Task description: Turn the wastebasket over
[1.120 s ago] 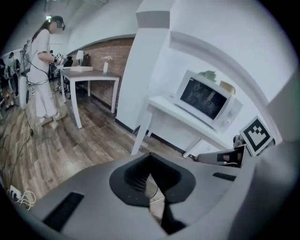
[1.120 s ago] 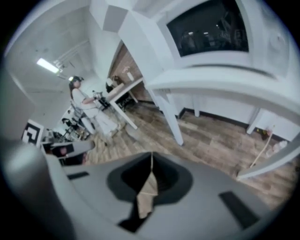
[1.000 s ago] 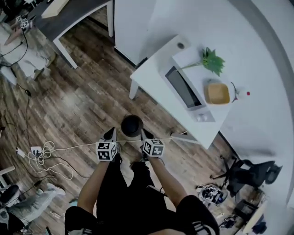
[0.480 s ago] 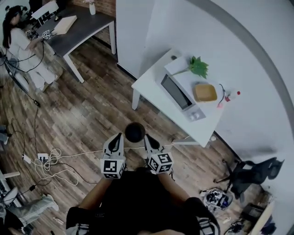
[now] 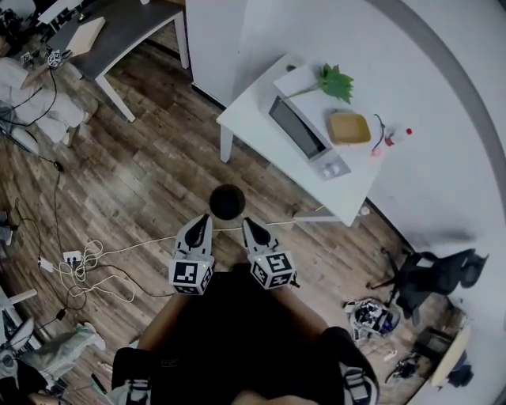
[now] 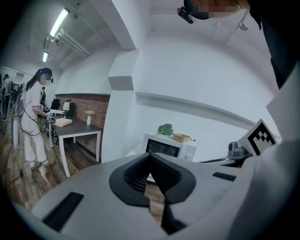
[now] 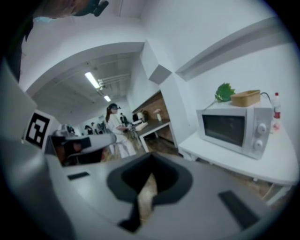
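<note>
Saw a round black wastebasket (image 5: pixel 227 202) on the wooden floor (image 5: pixel 142 182), sides hidden from overhead, which end up unclear, beyond left claw (image 5: pixel 200 224) and right claw (image 5: pixel 248 227), both closed, empty.

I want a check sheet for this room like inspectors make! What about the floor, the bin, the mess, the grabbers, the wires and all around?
Surface: wood-plank floor.
Job's things: dark round wastebasket stands on the floor, held by neither gripper.
Clutter: small items heaped beside the black office chair.
Grippers: left gripper and right gripper both shut, empty, pointing toward the wastebasket.
Cables: white cable coil by a power strip; one white cable runs toward the white table.
Surroundings: white table carries a microwave, plant and tan tray; a person stands at a dark desk.
</note>
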Motion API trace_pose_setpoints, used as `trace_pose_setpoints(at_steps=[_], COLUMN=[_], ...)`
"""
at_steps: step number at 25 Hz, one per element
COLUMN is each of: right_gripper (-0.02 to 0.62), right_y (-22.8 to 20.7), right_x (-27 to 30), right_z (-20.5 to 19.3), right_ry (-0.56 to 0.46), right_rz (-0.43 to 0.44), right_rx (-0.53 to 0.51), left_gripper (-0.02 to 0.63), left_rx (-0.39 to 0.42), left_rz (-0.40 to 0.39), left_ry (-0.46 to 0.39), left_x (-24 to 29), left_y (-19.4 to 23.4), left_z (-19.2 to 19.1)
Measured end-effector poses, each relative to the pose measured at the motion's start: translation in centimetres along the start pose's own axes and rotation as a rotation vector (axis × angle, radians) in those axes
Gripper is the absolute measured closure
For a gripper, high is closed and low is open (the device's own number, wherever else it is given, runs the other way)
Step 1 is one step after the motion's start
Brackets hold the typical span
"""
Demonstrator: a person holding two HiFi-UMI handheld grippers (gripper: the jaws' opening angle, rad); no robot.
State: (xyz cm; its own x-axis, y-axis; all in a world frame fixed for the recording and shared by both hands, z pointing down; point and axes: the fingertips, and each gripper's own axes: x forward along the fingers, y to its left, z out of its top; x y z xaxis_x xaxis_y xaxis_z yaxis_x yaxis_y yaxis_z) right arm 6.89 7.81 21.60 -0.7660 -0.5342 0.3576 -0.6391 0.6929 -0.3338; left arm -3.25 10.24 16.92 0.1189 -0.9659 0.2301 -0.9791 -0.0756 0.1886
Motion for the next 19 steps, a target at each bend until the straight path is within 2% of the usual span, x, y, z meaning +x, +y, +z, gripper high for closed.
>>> trace_pose_setpoints(at_steps=[19], right_gripper=[0.563], right_y=[0.2], right_x=[1.4], right_z=[-0.1], right_ry=[0.012], right_rz=[-0.008], right_rx=[-0.007], left_gripper=[0.571], left_rx=[-0.001], left_rz=[-0.012], left_ry=[0.006], left_x=[0.9], left_y=[1.2], left_z=[0.0])
